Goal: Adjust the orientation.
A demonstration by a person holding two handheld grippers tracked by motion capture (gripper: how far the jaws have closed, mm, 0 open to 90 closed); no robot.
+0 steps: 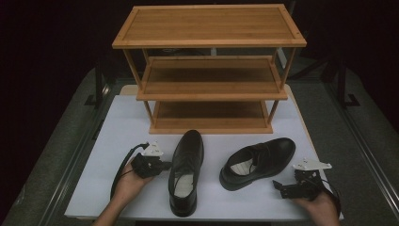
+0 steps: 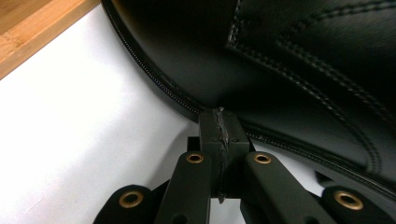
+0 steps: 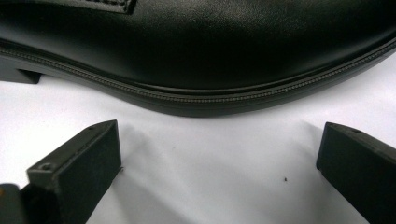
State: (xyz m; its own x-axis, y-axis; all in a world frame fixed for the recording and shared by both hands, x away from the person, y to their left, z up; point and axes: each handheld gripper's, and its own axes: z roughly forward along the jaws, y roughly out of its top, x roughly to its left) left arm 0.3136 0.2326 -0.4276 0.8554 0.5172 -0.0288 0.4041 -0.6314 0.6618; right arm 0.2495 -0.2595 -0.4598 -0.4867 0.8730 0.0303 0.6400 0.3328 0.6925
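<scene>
My left gripper (image 1: 162, 165), jaws pressed together and empty, touches the left shoe (image 1: 186, 170), which lies heel toward me; my right gripper (image 1: 278, 186), jaws wide, faces the angled right shoe (image 1: 258, 162).

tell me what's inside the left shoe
The left shoe shows a pale insole at its opening in the high view. Further in toward the toe, the black upper covers the inside, so nothing there can be seen.

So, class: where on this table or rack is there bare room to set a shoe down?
All three rack shelves are bare. The white table is free at its back left corner. It is crowded between the left shoe and right shoe.
</scene>
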